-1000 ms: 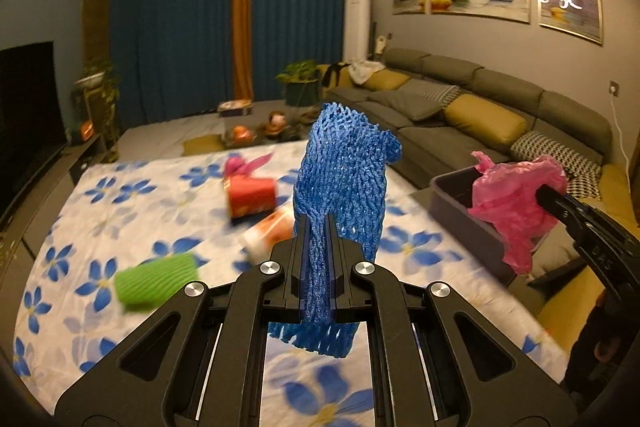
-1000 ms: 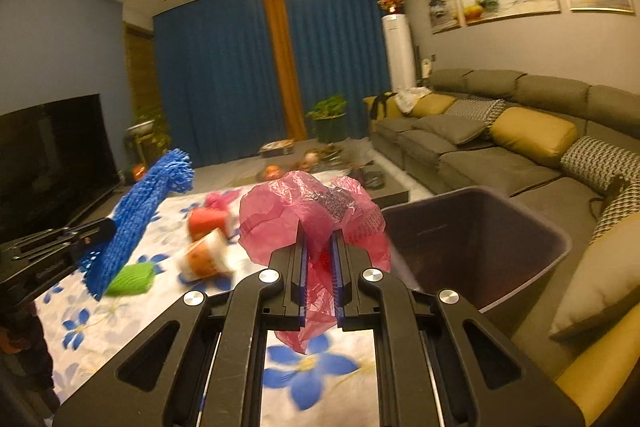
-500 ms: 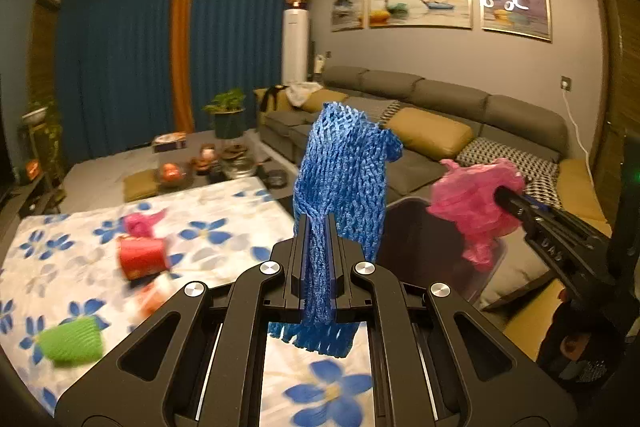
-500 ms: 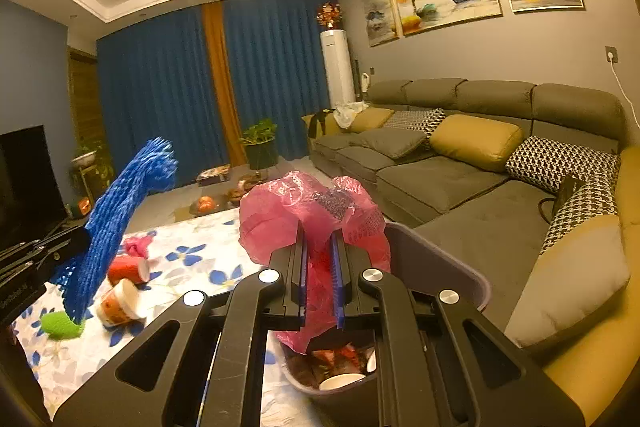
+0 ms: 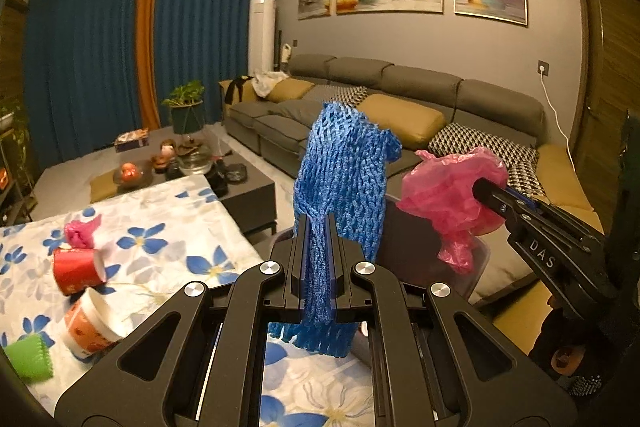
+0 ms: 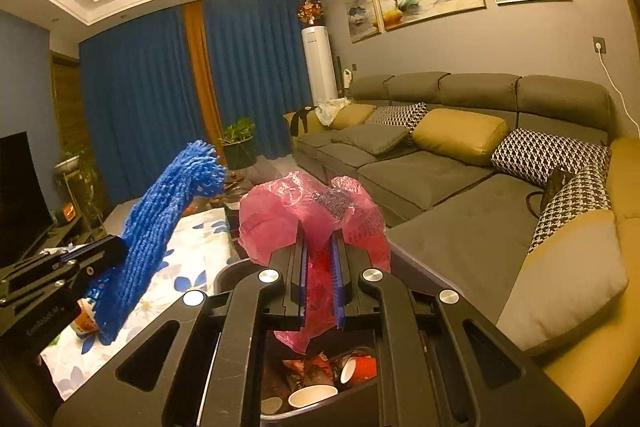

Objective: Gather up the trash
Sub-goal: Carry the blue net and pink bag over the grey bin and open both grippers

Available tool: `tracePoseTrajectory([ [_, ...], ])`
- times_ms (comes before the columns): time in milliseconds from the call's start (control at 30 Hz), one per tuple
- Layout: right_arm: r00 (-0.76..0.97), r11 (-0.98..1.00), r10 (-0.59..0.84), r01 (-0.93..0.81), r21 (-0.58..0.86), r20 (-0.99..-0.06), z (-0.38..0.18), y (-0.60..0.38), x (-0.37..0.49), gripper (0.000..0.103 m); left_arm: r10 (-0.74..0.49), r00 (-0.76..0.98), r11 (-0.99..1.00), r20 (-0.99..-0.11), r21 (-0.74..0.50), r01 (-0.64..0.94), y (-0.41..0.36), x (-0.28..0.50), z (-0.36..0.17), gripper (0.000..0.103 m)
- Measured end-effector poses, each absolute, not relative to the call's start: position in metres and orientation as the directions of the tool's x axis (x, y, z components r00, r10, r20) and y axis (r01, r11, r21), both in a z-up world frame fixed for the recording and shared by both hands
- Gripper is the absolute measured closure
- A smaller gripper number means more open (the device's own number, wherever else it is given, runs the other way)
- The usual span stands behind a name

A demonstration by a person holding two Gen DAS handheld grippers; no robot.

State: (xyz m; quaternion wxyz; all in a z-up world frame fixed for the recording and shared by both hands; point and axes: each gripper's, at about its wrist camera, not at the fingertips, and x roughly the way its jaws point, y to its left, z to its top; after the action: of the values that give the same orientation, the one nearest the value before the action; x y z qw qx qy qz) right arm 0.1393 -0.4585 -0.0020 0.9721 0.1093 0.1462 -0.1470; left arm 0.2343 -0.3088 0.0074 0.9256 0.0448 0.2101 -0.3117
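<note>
My left gripper (image 5: 318, 227) is shut on a blue foam net sleeve (image 5: 344, 179) and holds it upright near the rim of the dark trash bin (image 5: 416, 247). My right gripper (image 6: 320, 247) is shut on a crumpled pink plastic bag (image 6: 288, 211), held above the open bin (image 6: 228, 271), which holds paper cups and wrappers (image 6: 328, 379). The blue sleeve also shows at the left of the right wrist view (image 6: 160, 227), and the pink bag at the right of the left wrist view (image 5: 448, 195).
On the flowered cloth (image 5: 168, 247) lie a red cup (image 5: 76, 271), an orange-and-white cup (image 5: 88, 327), a green foam sleeve (image 5: 28, 359) and a small pink bag (image 5: 80, 231). A grey sofa (image 6: 460, 179) runs along the right. A dark coffee table (image 5: 240, 187) stands behind the cloth.
Both grippers have swung right from over the cloth to the bin, still holding the sleeve and the bag. The bin's inside now shows under the right gripper.
</note>
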Motion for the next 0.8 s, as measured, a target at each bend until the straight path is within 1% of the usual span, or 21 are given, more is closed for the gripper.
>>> tracePoseTrajectory([
  [467, 0.906, 0.925, -0.265, 0.336, 0.179, -0.330, -0.003, -0.469, 0.147, 0.091, -0.585, 0.679, 0.781, -0.443, -0.082, 0.619, -0.337, 0.250, -0.007, 0.096],
  [500, 0.905, 0.923, -0.267, 0.338, 0.182, -0.331, -0.004, -0.471, 0.147, 0.087, -0.586, 0.676, 0.780, -0.446, -0.084, 0.621, -0.339, 0.252, -0.009, 0.096],
  [633, 0.907, 0.922, -0.265, 0.338, 0.187, -0.328, -0.005, -0.469, 0.147, 0.084, -0.586, 0.669, 0.778, -0.458, -0.086, 0.623, -0.344, 0.257, -0.015, 0.096],
  [733, 0.907, 0.919, -0.270, 0.343, 0.194, -0.322, -0.004, -0.469, 0.147, 0.073, -0.593, 0.660, 0.775, -0.462, -0.102, 0.624, -0.346, 0.261, -0.017, 0.095],
  [800, 0.908, 0.914, -0.279, 0.351, 0.203, -0.312, -0.003, -0.470, 0.144, 0.055, -0.594, 0.655, 0.773, -0.467, -0.106, 0.625, -0.348, 0.263, -0.020, 0.095],
])
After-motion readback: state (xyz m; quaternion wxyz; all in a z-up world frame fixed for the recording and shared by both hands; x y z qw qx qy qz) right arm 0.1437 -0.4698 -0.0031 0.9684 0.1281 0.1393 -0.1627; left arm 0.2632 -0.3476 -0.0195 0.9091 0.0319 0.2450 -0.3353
